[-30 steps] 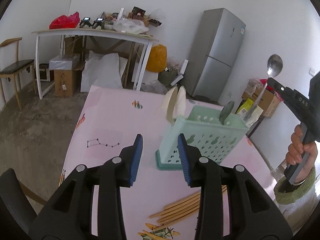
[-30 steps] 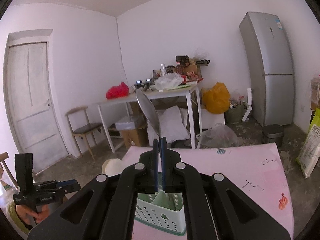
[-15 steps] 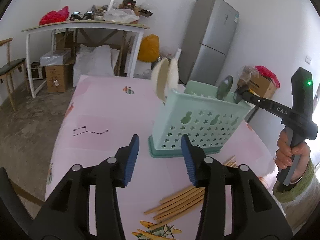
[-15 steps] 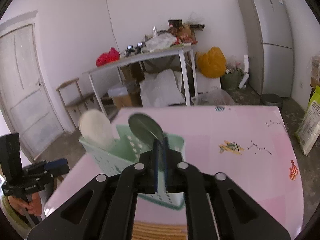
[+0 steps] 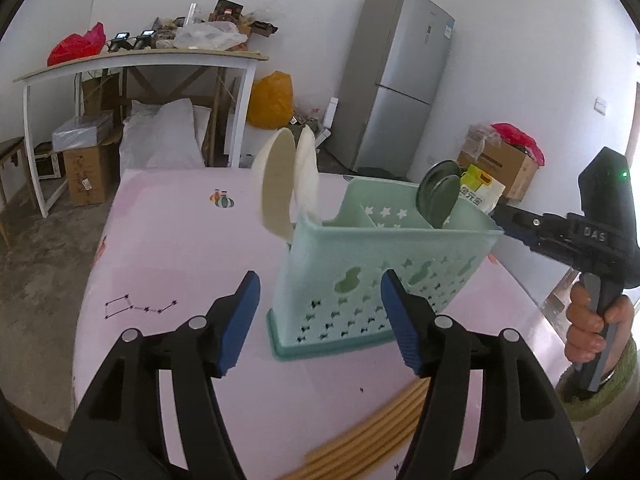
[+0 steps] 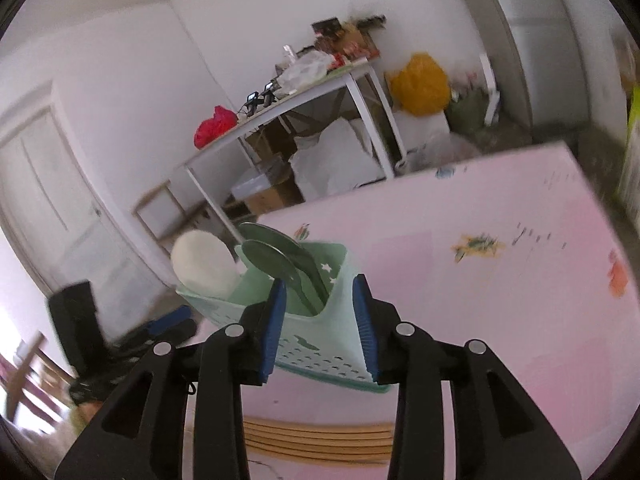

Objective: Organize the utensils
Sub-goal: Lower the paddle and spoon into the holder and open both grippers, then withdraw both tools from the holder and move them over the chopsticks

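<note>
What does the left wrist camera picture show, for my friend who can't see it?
A mint green utensil basket stands on a pink table, holding two metal spoons and two white spoons. The left claw is open before it, wooden chopsticks below.

Past my work I see a grey fridge (image 5: 400, 80) against the wall, an orange sack (image 5: 271, 98) on the floor beside it, and a red bag (image 5: 76, 46) on the cluttered white side table (image 5: 136, 58). A cardboard box (image 5: 84, 176) sits underneath.

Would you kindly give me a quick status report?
Right gripper just opened, metal spoons released into green caddy. Left gripper opening, empty. Chopsticks still on table, nothing blocking.
</note>
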Tool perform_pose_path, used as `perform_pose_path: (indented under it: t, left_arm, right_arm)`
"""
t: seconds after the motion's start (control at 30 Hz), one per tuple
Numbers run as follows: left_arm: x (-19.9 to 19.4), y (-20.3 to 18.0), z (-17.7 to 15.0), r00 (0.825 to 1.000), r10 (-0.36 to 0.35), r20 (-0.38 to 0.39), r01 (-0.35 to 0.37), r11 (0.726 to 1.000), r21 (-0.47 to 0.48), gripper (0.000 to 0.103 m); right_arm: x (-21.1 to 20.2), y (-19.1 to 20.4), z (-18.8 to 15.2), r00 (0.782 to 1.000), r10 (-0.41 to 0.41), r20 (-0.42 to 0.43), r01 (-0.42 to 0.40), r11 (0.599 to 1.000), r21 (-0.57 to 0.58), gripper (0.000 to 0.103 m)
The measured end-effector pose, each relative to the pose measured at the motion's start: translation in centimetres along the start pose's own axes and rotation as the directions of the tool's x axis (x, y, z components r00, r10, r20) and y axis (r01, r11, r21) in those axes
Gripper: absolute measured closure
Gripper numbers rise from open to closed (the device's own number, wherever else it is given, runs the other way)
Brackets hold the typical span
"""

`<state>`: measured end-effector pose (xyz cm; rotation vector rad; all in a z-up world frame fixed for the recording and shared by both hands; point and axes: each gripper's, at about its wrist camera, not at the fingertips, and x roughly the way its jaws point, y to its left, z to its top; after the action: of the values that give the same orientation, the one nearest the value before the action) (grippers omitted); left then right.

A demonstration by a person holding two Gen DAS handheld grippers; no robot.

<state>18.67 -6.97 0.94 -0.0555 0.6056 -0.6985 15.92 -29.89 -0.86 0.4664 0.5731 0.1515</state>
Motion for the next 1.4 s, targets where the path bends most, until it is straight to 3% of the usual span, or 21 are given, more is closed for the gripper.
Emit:
perform_pose_path:
  t: [0.1,0.27,0.77,1.17,1.4]
  left_arm:
    - [1.1,0.2,0.0,1.000,-0.020,-0.015,0.019,1.000,-0.015,0.044]
    - [2.3,0.0,0.3,0.997,-0.071,-0.029,0.069,0.996,-0.049,0.044]
    - [0.4,-1.2,-0.6,0.998,-0.043,-0.050,0.039,0.996,-0.075,0.044]
    - [0.0,-1.5,-0.8,0.999,-0.021,-0.035,0.019,0.999,-0.051,0.042]
    - [-2.5,-0.7,-2.3,0.999,0.027,-0.032,-0.029,0.999,-0.046,0.038]
  right_arm:
    - [0.8,-0.9,-0.2,0.998,0.064,-0.025,-0.062,0.996,0.058,0.069]
    - [1.5,-1.5,-0.5,0.995,0.086,-0.046,-0.082,0.993,0.086,0.069]
    - [1.9,-2.8,-0.5,0.987,0.140,-0.072,-0.127,0.979,0.160,0.071]
    - [1.0,-2.1,-1.0,0.990,0.118,-0.075,-0.104,0.980,0.170,0.071]
    - [-2.6,-3.1,-1.0,0.998,0.061,0.016,-0.063,0.984,0.165,0.067]
